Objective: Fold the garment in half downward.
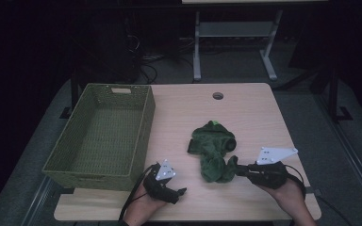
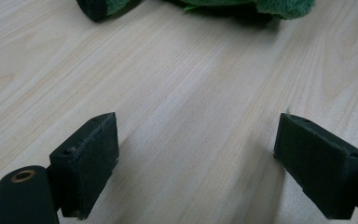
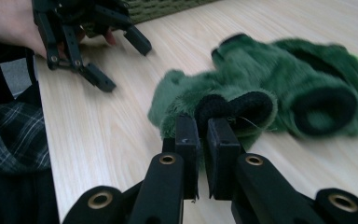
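We see the green fleece garment lying crumpled on the wooden table, right of the woven basket. The right gripper has its jaws pressed nearly together on the garment's near edge; the blur makes it hard to say how much cloth they pinch. The left gripper rests near the table's front edge, jaws spread, apart from the garment.

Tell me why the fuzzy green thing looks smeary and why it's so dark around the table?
In the right gripper view, the fuzzy green plush garment is blurred, probably from movement. In the high view, light falls on the pale wooden table while the floor behind is dark. In the left gripper view, the wood grain is sharp.
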